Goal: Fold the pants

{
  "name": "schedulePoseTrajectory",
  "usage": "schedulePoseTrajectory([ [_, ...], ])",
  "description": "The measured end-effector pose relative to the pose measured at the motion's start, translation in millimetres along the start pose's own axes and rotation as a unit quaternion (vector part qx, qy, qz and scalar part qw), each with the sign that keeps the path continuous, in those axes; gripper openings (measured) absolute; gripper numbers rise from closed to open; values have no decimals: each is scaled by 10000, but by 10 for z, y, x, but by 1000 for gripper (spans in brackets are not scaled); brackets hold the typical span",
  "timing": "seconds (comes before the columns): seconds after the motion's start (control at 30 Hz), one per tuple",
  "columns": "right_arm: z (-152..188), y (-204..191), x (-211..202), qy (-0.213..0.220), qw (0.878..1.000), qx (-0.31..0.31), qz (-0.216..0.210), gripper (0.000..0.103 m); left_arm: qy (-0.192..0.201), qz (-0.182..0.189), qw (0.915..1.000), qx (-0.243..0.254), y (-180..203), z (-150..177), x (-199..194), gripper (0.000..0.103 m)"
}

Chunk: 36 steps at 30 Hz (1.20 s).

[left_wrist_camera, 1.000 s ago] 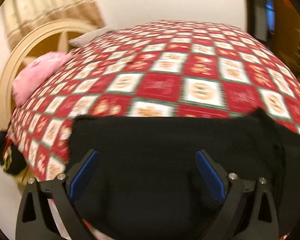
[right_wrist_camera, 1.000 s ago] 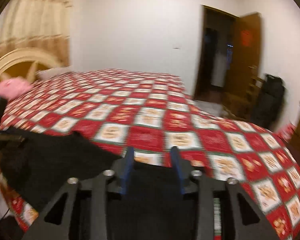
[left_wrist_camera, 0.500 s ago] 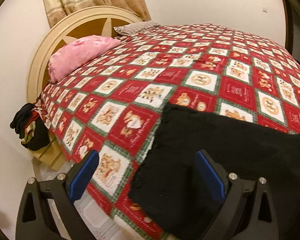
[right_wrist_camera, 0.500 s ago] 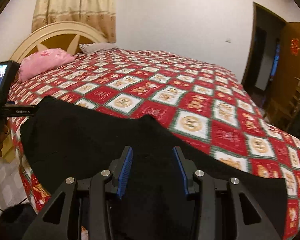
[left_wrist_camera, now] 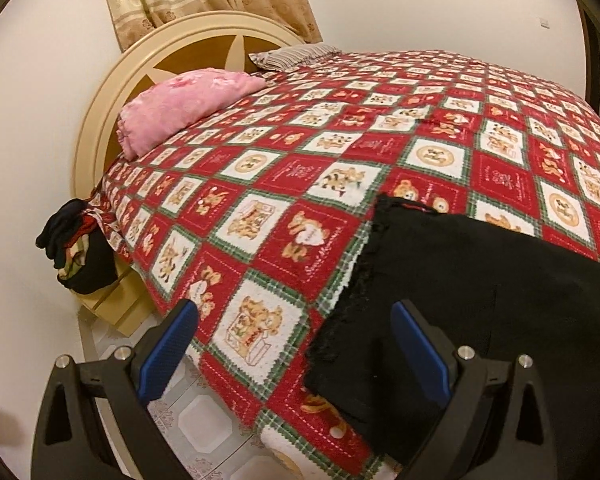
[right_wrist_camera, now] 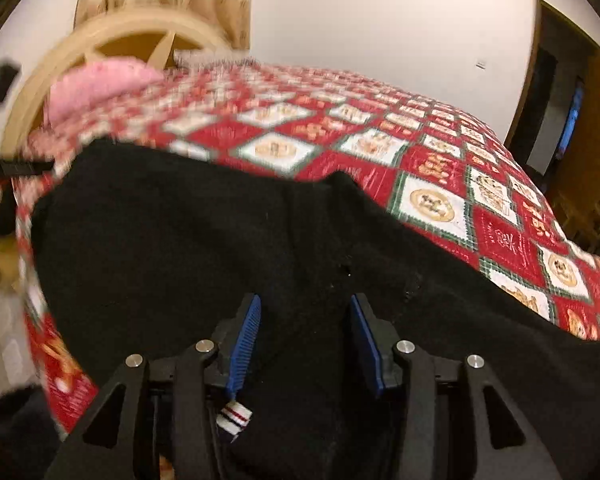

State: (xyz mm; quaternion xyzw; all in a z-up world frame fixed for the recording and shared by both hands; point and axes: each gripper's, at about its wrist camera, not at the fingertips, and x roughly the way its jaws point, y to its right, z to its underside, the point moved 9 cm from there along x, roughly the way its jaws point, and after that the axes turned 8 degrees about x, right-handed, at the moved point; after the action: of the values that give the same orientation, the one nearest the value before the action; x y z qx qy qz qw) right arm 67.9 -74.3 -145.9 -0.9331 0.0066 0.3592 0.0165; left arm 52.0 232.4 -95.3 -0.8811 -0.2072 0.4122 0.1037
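Bed: red checked blanket [left_wrist_camera: 300, 208] with bear pictures; its small writing is unreadable.
Pants [left_wrist_camera: 480, 304]: black, lower right, at the bed's near edge.
Left gripper [left_wrist_camera: 292, 344]: spread wide, empty.
Right gripper [right_wrist_camera: 305, 336]: parted over the pants, gripping nothing.
Pillow [left_wrist_camera: 184, 104]: pink, upper left.

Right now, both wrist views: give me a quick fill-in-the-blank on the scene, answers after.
1. The pants on the bedspread are ____ in color.
2. The pillow by the headboard is ____.
3. The left gripper jaws stand ____.
4. The right gripper hovers over the ____.

Answers: black; pink; open; pants
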Motion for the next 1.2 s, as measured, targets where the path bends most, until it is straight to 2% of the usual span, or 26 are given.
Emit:
schedulePoseTrajectory([
  [0.1,-143,-22,-240,517,9986,19,-64,48,14,159,9999,-42,-2,31,4,100],
  [0.2,-209,-73,-393,811,9966,-93,-67,48,-47,652,9977,-202,14,129,28,100],
  [0.3,-190,-159,-429,824,9963,-231,-110,48,-70,1294,9893,-675,-28,254,28,100],
  [0.37,-158,-195,-424,777,9966,-237,-170,48,0,1479,9846,-936,-77,333,15,99],
  [0.47,-125,-216,-424,715,9969,-239,-232,48,52,1677,9806,-1014,-42,369,-8,97],
  [0.6,-132,-186,-439,735,9969,-141,-230,48,-81,2107,9682,-1348,87,390,21,97],
  [0.67,-135,-155,-445,727,9971,-68,-217,48,-77,2203,9660,-1349,163,400,21,97],
  [0.8,-130,-95,-437,678,9974,78,-212,48,-15,2056,9705,-1261,266,368,84,97],
  [0.87,-124,-81,-432,661,9975,111,-205,48,-155,2195,9658,-1371,336,371,168,89],
  [0.9,-124,-70,-429,658,9975,134,-195,48,-251,2315,9621,-1421,386,380,202,82],
  [0.97,-124,-45,-425,639,9976,198,-174,48,-410,2361,9588,-1528,449,417,278,78],
  [1.07,-135,20,-430,638,9972,339,-165,48,-345,2418,9553,-1664,430,426,268,72],
  [1.2,-142,125,-421,604,9963,586,-162,48,-287,2564,9486,-1831,368,440,231,53],
])
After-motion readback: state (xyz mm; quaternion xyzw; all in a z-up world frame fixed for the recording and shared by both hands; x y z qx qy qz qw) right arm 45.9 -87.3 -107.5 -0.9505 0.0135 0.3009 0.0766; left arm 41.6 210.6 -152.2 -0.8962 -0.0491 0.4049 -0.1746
